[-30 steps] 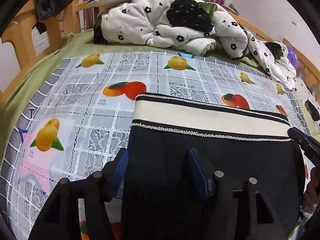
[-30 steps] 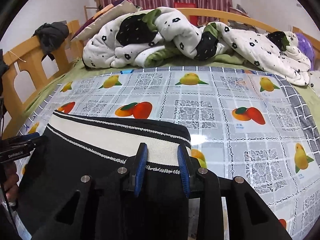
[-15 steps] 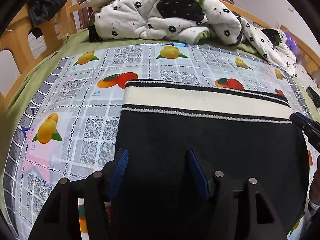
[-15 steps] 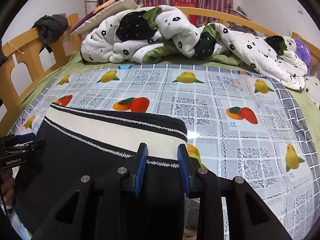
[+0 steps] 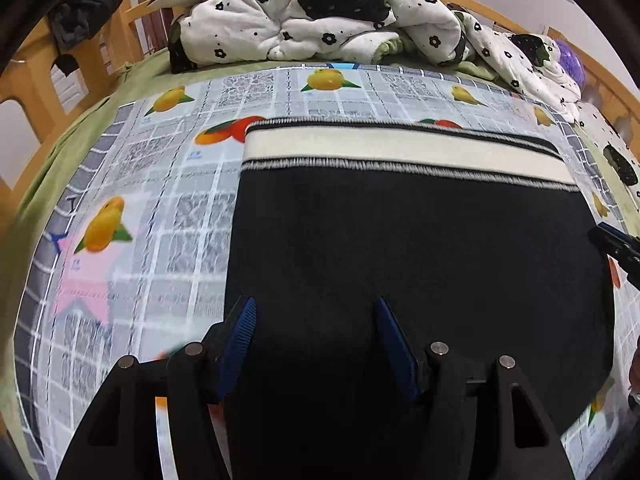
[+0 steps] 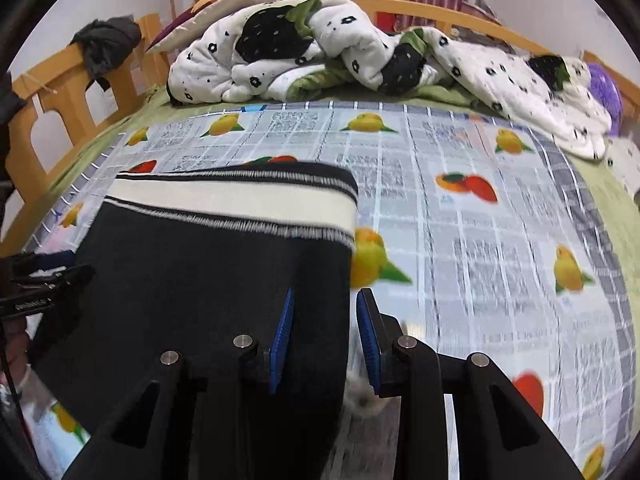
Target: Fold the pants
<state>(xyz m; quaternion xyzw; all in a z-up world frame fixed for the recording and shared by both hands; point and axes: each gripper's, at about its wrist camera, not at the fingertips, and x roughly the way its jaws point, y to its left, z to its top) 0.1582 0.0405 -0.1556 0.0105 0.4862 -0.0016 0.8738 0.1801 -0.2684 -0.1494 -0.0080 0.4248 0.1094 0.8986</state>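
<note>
Bed (image 5: 60, 168): wooden frame with railings, green sheet; it carries everything here.
Fruit-print mat (image 6: 480, 240): glossy grey-and-white grid sheet with oranges and yellow fruit printed on it, spread over the middle of the bed, its checked border near the bed's side edges.
Quilt (image 6: 320, 52): white with black flowers and large black-and-green patches, bunched along the far edge of the bed, beyond the mat.
Pants (image 5: 400, 260): black knit, lying flat and smooth on the mat toward its near edge, as one broad dark rectangle.
Pants' waistband (image 5: 380, 148): a wide cream band edged by thin black stripes with white stitching; it forms the far end of the pants and runs straight across, parallel to the quilt.
Pants' sides: the left side edge is straight and crisp in the left wrist view; the right side edge drops straight down from the waistband corner in the right wrist view. No wrinkles show on the black cloth.
Dark garment (image 6: 108, 44): draped over the wooden railing at the bed's far left corner.
Left claw (image 5: 316, 340): blue pads well apart, over the pants' left side edge; black cloth fills the gap, but whether it is pinched I cannot tell.
Right claw (image 6: 324, 332): blue pads closer together, straddling the pants' right side edge; whether they clamp the cloth I cannot tell.
</note>
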